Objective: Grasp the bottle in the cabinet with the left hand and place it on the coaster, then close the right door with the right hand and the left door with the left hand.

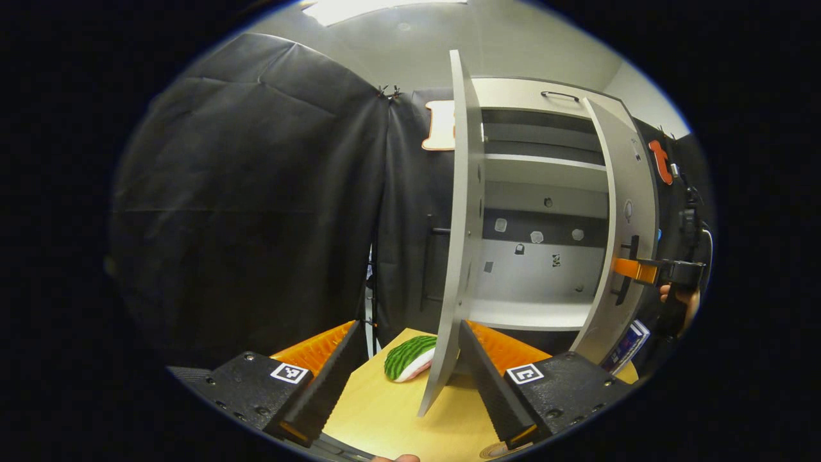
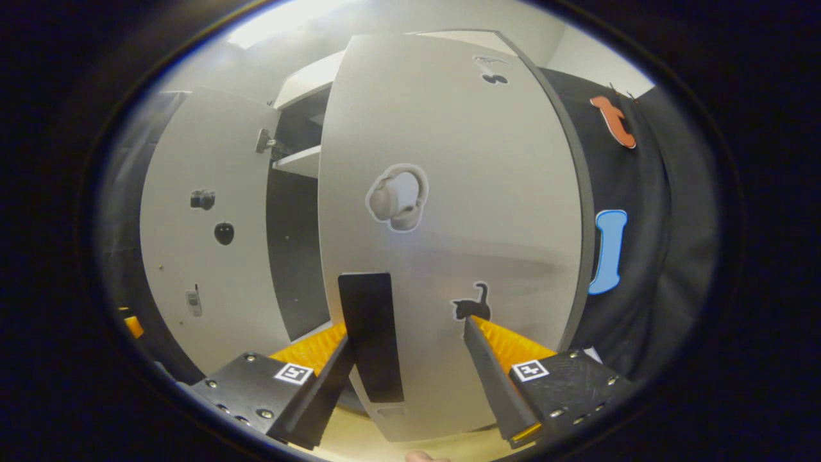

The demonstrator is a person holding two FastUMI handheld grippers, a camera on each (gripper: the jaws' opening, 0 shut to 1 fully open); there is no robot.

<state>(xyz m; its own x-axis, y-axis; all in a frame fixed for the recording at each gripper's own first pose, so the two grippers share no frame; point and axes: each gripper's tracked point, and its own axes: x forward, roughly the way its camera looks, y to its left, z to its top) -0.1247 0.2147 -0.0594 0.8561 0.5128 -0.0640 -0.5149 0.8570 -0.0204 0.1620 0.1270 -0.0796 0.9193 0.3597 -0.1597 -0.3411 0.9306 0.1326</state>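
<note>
No legible writing; right door (image 2: 449, 212) bears stickers; right gripper (image 2: 407, 359) against it.

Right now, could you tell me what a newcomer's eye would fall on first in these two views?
Probably the cabinet, standing open mid-frame in the left gripper view with bare shelves. Its left door juts edge-on between the left gripper jaws, beside a watermelon slice on the table. In the right gripper view, the right door looms close with headphone and cat stickers, its dark handle between the open jaws of the right gripper.
</note>
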